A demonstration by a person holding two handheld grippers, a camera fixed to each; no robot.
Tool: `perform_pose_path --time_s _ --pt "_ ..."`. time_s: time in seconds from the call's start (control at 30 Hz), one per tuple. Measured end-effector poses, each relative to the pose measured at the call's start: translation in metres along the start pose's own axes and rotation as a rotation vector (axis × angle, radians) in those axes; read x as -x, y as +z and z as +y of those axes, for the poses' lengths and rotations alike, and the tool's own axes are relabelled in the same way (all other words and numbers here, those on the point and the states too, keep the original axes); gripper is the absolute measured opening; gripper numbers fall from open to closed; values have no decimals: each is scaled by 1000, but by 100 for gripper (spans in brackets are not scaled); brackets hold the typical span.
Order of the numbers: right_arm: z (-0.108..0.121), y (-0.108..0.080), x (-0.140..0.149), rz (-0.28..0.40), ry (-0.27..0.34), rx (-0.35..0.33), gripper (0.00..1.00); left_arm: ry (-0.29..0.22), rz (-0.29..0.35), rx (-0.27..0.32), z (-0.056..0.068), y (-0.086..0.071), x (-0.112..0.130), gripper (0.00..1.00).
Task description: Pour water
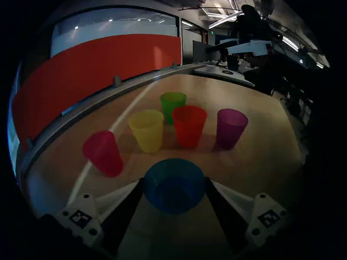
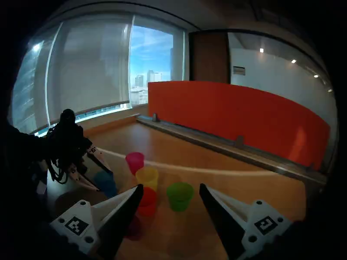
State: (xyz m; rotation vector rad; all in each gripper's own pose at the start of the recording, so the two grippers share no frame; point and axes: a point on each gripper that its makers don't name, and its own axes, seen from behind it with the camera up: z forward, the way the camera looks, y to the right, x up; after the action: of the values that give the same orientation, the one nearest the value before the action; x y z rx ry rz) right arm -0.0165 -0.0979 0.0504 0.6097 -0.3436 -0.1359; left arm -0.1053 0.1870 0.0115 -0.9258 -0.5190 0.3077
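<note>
On the wooden table [image 1: 260, 151], the left gripper [image 1: 173, 181] squeezes the upright blue cup [image 1: 173, 193]. The orange cup [image 1: 189, 125] stands straight beyond it. The right gripper [image 2: 170, 186] is open and empty.

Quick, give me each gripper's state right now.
Left gripper: closed on the blue cup.
Right gripper: open, holding nothing.

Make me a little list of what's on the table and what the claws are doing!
Left claw: closed on blue plastic cup
Right claw: open, holding nothing
On the wooden table: pink plastic cup, yellow plastic cup, green plastic cup, orange plastic cup, purple plastic cup, all upright
Behind table: red partition panel
</note>
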Motion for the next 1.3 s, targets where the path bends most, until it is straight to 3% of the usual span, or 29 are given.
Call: perform_pose_path --time_s 0.13,0.33,0.77,1.3 --pt "2 0 2 -1 5 2 100 1 0 5 1 2 0 99" --pt "4 1 3 -1 12 2 100 11 -3 1 0 4 3 89" --pt "4 6 4 -3 15 -1 100 7 9 -2 -2 3 4 88" --pt "16 23 23 -38 21 16 100 14 74 -30 -11 -19 -24 87"
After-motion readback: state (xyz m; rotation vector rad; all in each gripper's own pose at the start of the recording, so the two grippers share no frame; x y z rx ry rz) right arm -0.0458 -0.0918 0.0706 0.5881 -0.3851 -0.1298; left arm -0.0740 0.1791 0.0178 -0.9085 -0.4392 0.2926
